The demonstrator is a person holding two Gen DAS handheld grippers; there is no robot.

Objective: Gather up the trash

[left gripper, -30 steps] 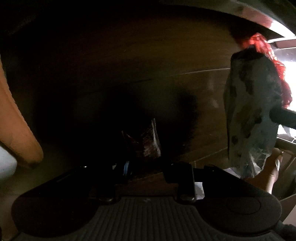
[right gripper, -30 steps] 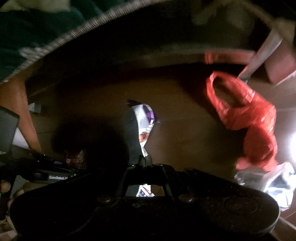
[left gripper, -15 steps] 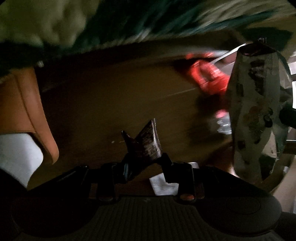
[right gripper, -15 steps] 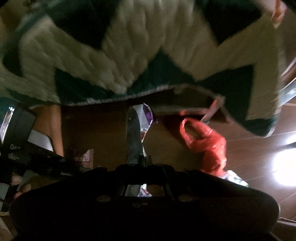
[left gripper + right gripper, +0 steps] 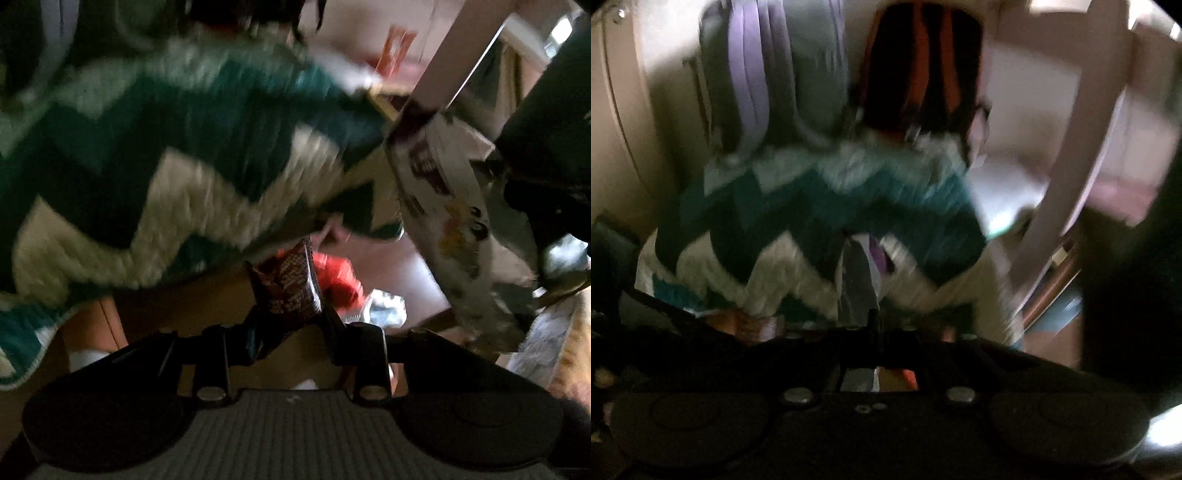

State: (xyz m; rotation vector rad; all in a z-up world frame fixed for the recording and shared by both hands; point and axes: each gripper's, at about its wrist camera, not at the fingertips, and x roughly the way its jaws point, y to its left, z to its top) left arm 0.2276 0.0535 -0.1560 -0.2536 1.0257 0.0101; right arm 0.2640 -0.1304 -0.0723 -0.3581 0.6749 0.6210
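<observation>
Only the left wrist view shows the red bag (image 5: 338, 278) on the floor.
Left gripper (image 5: 290, 321) clamps a dark wrapper (image 5: 290, 284); right gripper (image 5: 873, 325) pinches a white-purple wrapper (image 5: 866, 266).

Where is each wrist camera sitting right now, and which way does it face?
Left wrist: behind the left tongs, looking along them and slightly upward at a dark wrapper pinched between them, with the blanket above and a red bag on the floor behind.
Right wrist: behind the right tongs, tilted up at the blanket and hanging bags; the tongs pinch a pale wrapper.
Shared: the green-and-white zigzag blanket; the pale wrapper also shows at the left view's right.
</observation>
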